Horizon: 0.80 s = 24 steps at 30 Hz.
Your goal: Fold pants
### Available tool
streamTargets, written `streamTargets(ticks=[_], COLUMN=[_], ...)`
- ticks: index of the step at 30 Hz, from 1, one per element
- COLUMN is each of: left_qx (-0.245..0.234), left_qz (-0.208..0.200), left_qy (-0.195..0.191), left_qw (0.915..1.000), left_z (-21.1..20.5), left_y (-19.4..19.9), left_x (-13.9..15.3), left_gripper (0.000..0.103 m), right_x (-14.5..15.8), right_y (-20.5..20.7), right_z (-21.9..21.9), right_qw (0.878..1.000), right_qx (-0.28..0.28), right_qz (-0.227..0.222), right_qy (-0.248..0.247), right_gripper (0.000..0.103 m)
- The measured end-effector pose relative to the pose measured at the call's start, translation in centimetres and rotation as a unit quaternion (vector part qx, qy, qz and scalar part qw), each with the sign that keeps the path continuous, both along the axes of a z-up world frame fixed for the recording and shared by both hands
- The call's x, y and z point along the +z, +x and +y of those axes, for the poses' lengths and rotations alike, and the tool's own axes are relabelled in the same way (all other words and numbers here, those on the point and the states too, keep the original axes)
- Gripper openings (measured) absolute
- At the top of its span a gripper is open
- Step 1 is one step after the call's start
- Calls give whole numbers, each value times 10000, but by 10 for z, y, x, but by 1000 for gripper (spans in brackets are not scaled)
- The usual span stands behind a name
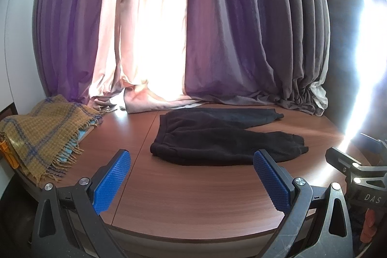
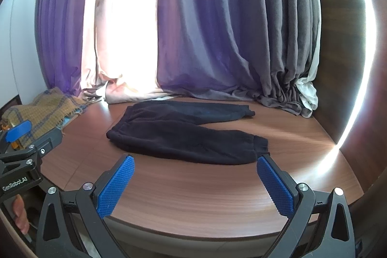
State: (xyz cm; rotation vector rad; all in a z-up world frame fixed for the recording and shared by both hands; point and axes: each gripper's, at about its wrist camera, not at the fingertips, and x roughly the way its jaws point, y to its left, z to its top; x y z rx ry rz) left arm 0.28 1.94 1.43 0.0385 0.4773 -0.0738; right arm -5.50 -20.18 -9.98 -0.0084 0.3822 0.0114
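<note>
Matt fleecy pants [image 1: 217,137], glossy wood table [image 1: 193,197]

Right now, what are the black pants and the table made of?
The black pants look like soft fleece or sweatshirt knit: matte, fuzzy surface, ribbed cuffs. The table looks like wood or wood-look laminate: reddish-brown grain lines with a smooth, slightly shiny finish and a seam. Which one, I can't tell.

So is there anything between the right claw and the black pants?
Nothing, just bare brown table between the right claw and the pants, seen in the right wrist view.
</note>
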Motion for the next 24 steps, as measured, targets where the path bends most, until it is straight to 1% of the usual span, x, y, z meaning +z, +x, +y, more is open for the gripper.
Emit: streamTargets(ticks=[6,13,16,21,24], left_qx=[-86,-290,-492,-998,-1149], left_qz=[124,293,348,518,649], left_qy=[53,428,534,645,760], left_qw=[9999,9982,9968,9916,9883], left_z=[17,36,41,40,36], left_y=[28,79,102,137,156], left_x=[-18,-42,-53,-76,-89], left_gripper=[103,103,103,103,101], right_x=[-13,-35,-43,-55,-62], right_y=[27,69,89,119,130], right_z=[14,37,43,46,46], right_qw=[9998,9988,9977,9942,9919], right_qx=[-96,-301,-479,-884,-1074], right_qz=[186,373,463,609,667], right_qy=[-29,-136,-92,42,112], right_gripper=[103,103,103,102,102])
